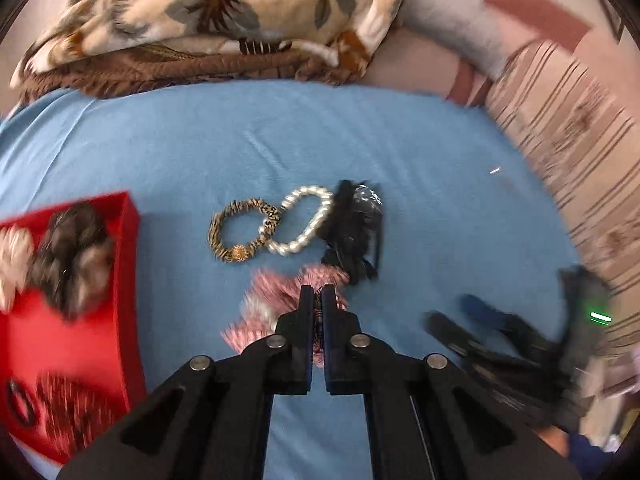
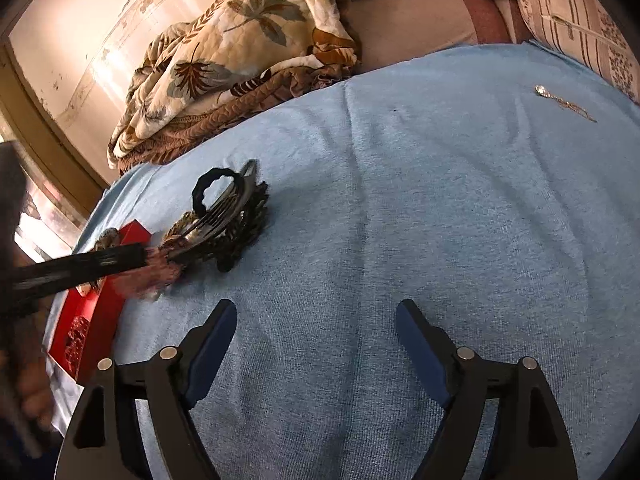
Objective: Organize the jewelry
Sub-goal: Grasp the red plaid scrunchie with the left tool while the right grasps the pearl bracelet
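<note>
Left gripper is clamped on the pink scrunchie just above the blue towel, beside the red box — carry it level over the rim before opening; right gripper hangs with fingers apart, empty.

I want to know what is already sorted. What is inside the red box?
In the red box lie a brown-and-white furry piece, a white piece, a dark ring and a blurred red-patterned item. Anything beneath them is covered; the box's left part is out of frame.
</note>
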Demonstrator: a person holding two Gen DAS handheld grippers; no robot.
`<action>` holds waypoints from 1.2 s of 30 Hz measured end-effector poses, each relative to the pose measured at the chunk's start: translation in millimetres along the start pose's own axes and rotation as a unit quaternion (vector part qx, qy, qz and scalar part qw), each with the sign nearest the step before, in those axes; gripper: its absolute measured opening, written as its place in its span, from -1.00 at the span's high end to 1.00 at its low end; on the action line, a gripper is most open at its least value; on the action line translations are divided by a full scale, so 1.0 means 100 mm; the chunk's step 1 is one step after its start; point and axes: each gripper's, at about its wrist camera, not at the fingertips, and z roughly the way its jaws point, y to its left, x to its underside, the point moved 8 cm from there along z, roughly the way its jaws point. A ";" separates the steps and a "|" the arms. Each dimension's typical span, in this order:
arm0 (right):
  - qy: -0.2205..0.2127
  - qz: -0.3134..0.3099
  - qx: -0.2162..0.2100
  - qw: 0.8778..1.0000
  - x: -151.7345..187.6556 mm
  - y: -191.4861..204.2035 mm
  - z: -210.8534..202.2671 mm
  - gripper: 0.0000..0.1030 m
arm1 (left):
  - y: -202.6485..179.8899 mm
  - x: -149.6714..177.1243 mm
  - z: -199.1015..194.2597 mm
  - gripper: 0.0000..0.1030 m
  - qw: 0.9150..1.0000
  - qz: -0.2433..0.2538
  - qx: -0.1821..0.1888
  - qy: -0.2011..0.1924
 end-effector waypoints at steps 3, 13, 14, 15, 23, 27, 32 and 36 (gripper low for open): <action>-0.001 -0.006 0.003 1.000 0.01 0.02 0.01 -0.71 | -0.05 0.16 -0.33 0.94 1.000 -0.016 0.021 -0.016; -0.006 0.011 -0.022 1.000 0.02 -0.04 -0.02 -0.72 | 0.21 0.91 -0.45 0.93 0.999 -0.045 -0.013 0.022; 0.000 0.010 -0.013 1.000 0.03 -0.04 -0.05 -0.72 | 0.23 0.93 -0.53 0.93 0.999 -0.052 -0.007 0.012; 0.004 0.005 -0.002 1.000 0.05 -0.03 -0.08 -0.71 | 0.24 0.94 -0.62 0.93 0.999 -0.052 -0.005 0.000; 0.050 -0.090 -0.062 0.993 0.50 0.87 -0.36 -0.42 | 0.50 0.98 -1.09 0.93 0.996 -0.064 -0.025 -0.050; 0.070 -0.159 -0.051 0.983 0.73 1.22 -0.26 -0.22 | 0.65 1.01 -1.27 0.93 0.994 -0.068 -0.042 -0.068; 0.096 -0.179 -0.032 0.979 0.97 1.36 -0.05 -0.06 | 0.91 1.05 -1.51 0.93 0.990 -0.086 -0.062 -0.089; 0.089 -0.207 -0.003 0.974 1.05 1.43 -0.06 -0.05 | 1.13 1.10 -1.63 0.93 0.987 -0.107 -0.068 -0.101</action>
